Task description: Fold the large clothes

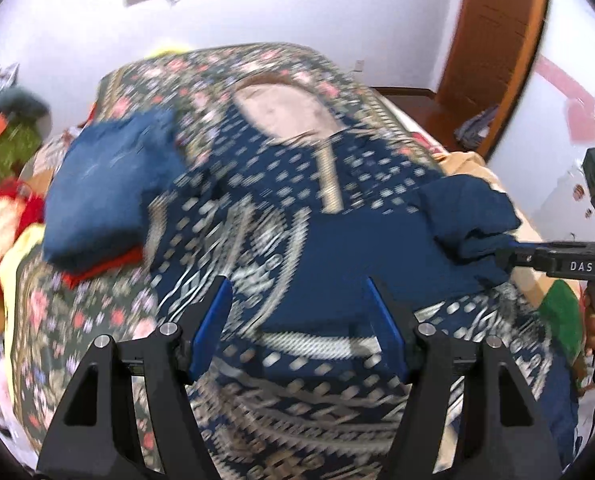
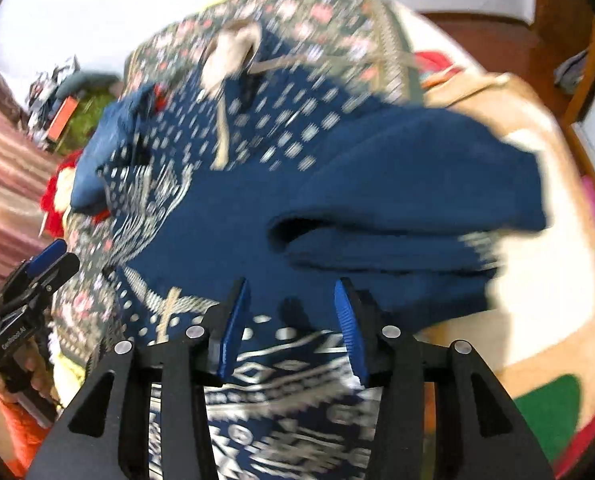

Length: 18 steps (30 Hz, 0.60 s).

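Your right gripper point(image 2: 293, 326) has its blue fingers point(image 2: 233, 328) parted with nothing pinched between them, hanging just above the dark blue patterned garment point(image 2: 225, 216) spread on the bed point(image 1: 77, 320). Your left gripper point(image 1: 297, 328) is open wider, also empty, over the same cloth. The garment's long axis runs away from you, neckline point(image 1: 281, 108) at the far end and hem under your fingers. The folded-over sleeve point(image 2: 409, 184) lies ahead and right of the right gripper, so that hand looks the nearer one for it. A separate folded blue piece point(image 1: 105, 188) sits on the far left, closer to the left hand.
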Available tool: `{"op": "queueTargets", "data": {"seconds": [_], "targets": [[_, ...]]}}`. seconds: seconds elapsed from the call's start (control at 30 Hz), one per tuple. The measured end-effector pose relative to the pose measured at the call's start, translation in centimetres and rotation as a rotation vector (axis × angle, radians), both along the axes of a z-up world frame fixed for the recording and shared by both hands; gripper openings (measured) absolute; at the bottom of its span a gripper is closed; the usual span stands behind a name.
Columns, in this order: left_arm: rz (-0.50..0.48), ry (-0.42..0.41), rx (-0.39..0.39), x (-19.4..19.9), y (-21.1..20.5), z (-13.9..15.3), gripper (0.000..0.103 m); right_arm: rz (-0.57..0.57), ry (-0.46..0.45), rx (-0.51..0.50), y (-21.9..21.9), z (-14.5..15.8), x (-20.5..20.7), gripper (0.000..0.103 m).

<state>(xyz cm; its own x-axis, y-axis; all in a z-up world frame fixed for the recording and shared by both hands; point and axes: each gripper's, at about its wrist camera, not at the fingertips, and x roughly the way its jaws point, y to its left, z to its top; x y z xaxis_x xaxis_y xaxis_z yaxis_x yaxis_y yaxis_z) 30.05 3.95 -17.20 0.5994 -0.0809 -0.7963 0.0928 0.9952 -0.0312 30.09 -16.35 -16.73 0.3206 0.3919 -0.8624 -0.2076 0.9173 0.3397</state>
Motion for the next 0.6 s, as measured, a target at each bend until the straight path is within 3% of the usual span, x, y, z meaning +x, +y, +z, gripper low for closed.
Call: {"op": "queueTargets", "data": {"seconds": [0.13,0.3,0.53,0.6], "targets": [[-0.101,-0.026,0.012,1.9,-4.6,1.3,0.067,-0.096,-0.119,-0.072,-4.2,2.0,-0.3,0.052],[-0.251,-0.016,0.016,4.8,-11.8,1.7,0.067,-0.196,-0.214,-0.183,-8.6,3.3,-1.0,0.053],[-0.46,0.035,0.071,7.6,-21.6,-0.2,0.067,-0.323,-0.207,-0.203,-13.1,2.4,-1.9,0.056],[-0.518,0.06,0.083,8.2,-24.3,-1.2,0.067,-0.36,-0.19,-0.199,-14.1,1.7,-2.1,0.064]]}}
